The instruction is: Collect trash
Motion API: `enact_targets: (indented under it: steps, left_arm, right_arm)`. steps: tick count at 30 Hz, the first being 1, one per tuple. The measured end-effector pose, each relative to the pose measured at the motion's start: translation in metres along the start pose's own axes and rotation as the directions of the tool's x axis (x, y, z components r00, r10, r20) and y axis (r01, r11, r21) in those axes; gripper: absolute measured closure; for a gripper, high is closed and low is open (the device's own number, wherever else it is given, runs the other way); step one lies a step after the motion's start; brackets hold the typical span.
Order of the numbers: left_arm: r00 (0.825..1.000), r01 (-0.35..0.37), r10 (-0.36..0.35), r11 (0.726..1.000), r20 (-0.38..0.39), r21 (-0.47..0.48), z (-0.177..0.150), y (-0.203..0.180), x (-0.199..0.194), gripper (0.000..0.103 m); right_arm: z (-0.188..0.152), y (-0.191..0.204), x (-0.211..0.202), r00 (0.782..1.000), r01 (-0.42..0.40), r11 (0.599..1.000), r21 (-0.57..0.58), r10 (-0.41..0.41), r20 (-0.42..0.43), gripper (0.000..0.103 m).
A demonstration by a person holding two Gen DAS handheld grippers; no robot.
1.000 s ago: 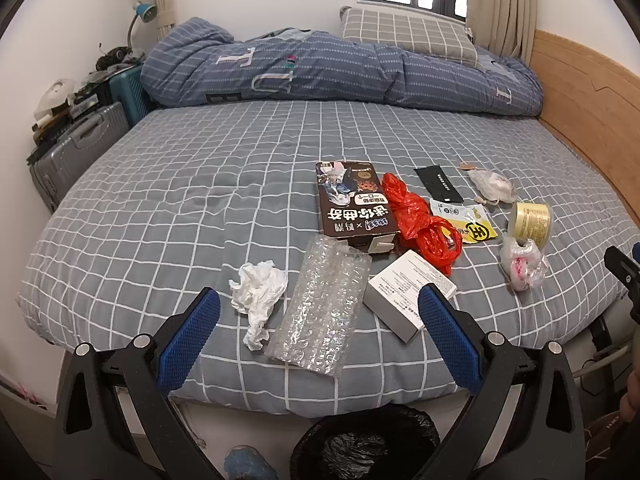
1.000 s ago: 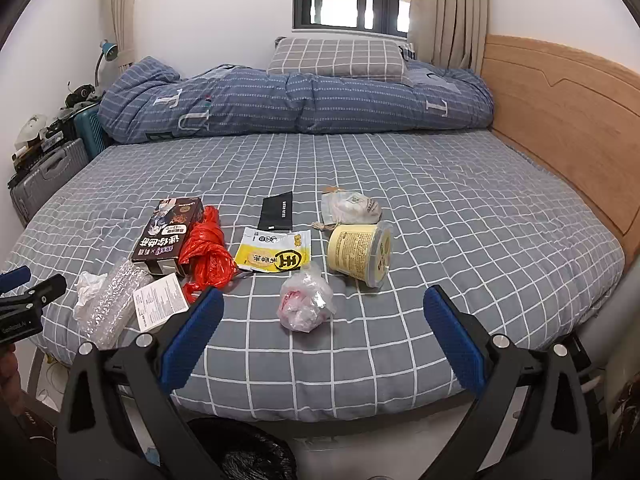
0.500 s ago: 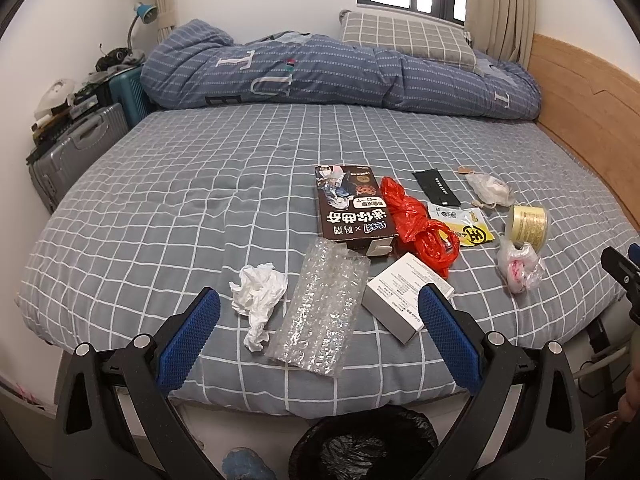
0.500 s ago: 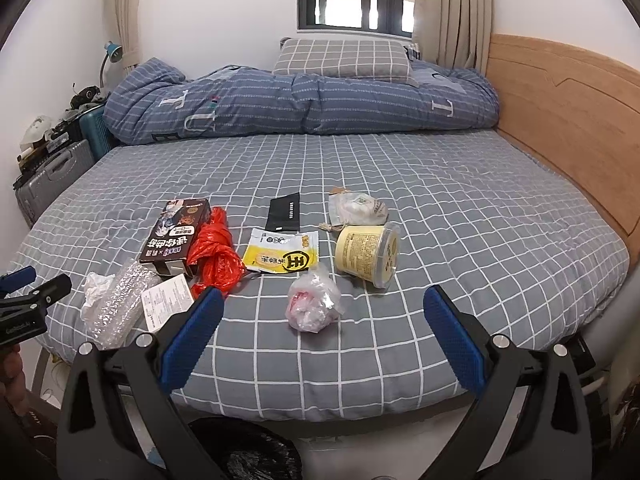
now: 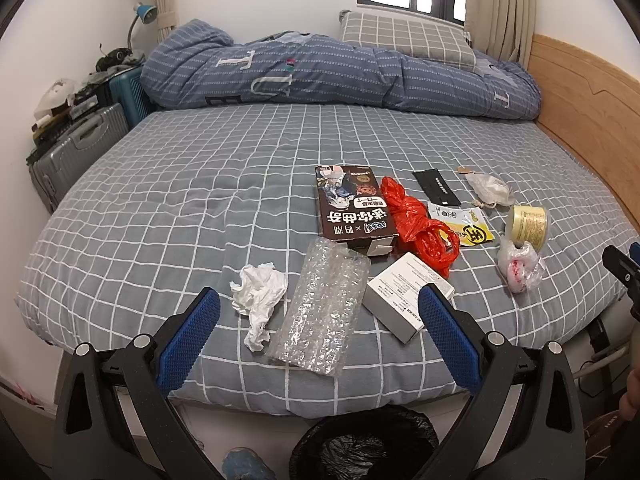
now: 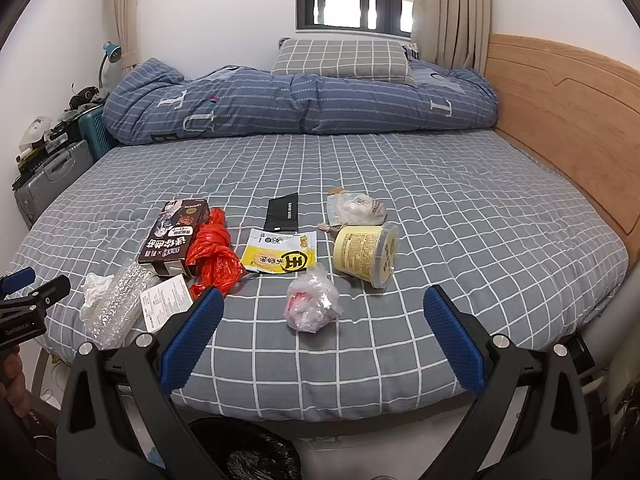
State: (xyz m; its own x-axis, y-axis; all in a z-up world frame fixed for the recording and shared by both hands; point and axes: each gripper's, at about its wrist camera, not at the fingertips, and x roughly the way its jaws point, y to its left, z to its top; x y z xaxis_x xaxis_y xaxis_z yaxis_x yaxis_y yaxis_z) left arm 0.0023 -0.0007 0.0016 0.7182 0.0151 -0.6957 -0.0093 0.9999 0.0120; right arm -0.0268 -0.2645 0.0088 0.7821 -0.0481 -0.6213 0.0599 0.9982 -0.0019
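Both grippers hover off the bed's (image 5: 160, 200) near edge, nothing collected yet. Left gripper (image 5: 318, 326): fingers wide apart, empty, framing the bubble wrap (image 5: 320, 308) and crumpled tissue (image 5: 260, 300). Right gripper (image 6: 320, 330): fingers wide apart, empty, facing the knotted clear bag (image 6: 312, 304) at the near edge. Black-lined bin (image 5: 364, 444) sits on the floor below. Judgement: take near-edge pieces first; pinch bubble wrap across its narrow width so it doesn't slip; avoid snagging the sheet
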Motion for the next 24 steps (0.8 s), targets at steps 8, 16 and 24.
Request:
enact_targets:
  steps: [8,16,24]
  left_arm:
    - [1.000,-0.002,0.002,1.000,0.002,0.001,0.000,0.000,0.000,0.006]
    - [1.000,-0.008,0.008,1.000,0.002,0.004,0.000,0.003,0.003,0.006]
    - [0.997,-0.071,0.070,0.997,-0.030,-0.007,-0.002,0.030,0.026,0.006]
  right_arm:
    - [0.000,-0.002,0.001,1.000,-0.004,1.000,0.007,0.004,-0.001,0.007]
    - [0.002,0.006,0.003,1.000,-0.011,1.000,-0.013,0.011,0.001,0.007]
    - [0.003,0.046,0.023,0.997,-0.072,0.994,-0.079,0.071,-0.015,0.007]
